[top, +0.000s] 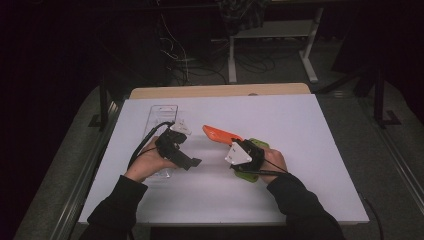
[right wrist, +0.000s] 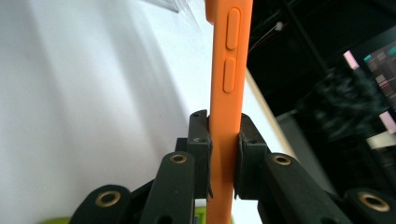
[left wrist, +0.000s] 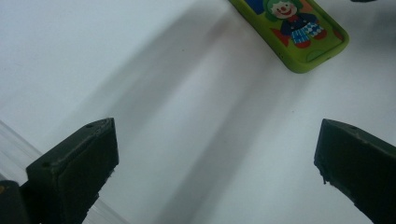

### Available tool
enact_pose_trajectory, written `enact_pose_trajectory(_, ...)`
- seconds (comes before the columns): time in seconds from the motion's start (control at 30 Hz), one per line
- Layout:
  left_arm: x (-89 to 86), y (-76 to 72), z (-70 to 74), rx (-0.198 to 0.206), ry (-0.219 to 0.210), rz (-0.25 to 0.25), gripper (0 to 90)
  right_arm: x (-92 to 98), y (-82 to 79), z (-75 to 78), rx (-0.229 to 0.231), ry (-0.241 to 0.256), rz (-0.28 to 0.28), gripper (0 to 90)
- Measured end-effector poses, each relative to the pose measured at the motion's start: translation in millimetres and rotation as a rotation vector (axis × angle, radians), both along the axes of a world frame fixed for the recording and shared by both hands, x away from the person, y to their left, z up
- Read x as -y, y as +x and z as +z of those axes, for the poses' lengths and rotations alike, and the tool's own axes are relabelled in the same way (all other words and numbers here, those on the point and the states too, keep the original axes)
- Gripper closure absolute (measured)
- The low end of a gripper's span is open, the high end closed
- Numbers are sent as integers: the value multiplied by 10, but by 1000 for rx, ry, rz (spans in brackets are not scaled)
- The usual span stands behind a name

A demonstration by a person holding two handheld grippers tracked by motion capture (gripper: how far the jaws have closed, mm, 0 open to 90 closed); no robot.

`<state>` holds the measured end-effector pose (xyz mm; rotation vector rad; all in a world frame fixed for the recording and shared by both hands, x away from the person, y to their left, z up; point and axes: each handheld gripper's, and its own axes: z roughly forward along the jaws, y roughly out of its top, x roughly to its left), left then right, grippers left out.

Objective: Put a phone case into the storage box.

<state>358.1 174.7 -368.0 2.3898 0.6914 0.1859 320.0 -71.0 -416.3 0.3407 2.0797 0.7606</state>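
Note:
My right gripper [top: 239,143] is shut on an orange phone case [top: 220,134] and holds it off the white table, its free end pointing left and away. In the right gripper view both jaws clamp the orange phone case [right wrist: 227,70] edge-on, side buttons showing, with the gripper [right wrist: 224,140] around its lower part. A green phone case [top: 256,175] lies flat under my right hand; its clown picture shows on the green phone case [left wrist: 299,32] in the left gripper view. My left gripper [top: 192,162] stands open and empty over bare table, jaws [left wrist: 217,140] wide apart.
A clear plastic tray [top: 162,115] lies at the left of the white table top [top: 300,150], partly under my left hand; its edge [left wrist: 14,149] shows beside the left jaw. Behind the table are a wooden edge, cables and desk legs on a dark floor.

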Motion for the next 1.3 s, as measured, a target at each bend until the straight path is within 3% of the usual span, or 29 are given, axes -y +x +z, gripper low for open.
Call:
enact_pose_trajectory(0.1, -12, 9, 7, 11, -13, 0, 0, 30, 32, 33, -54, 57, -3, 779)
enact_pose_trajectory(0.43, -29, 15, 8, -17, -27, 13, 0, 90, 89, 92, -216, 234, -31, 779)
enact_pose_trajectory(0.63, -35, 18, 18, -8, -10, -3, 0, 171, 134, 140, -356, 393, -45, 779)
enact_pose_trajectory(0.8, -32, 16, 16, -10, -27, 6, 0, 250, 195, 142, -418, 470, -40, 779)
enact_pose_trajectory(1.0, -19, 18, -2, -12, -38, 15, 0, 328, 262, 125, -539, 629, -47, 780)
enact_pose_trajectory(1.2, -35, 27, 22, -5, -66, 25, 0, 361, 268, 104, -581, 676, -50, 781)
enact_pose_trajectory(1.3, -45, 35, 55, -2, -111, 34, 0, 362, 262, 99, -586, 680, -50, 781)
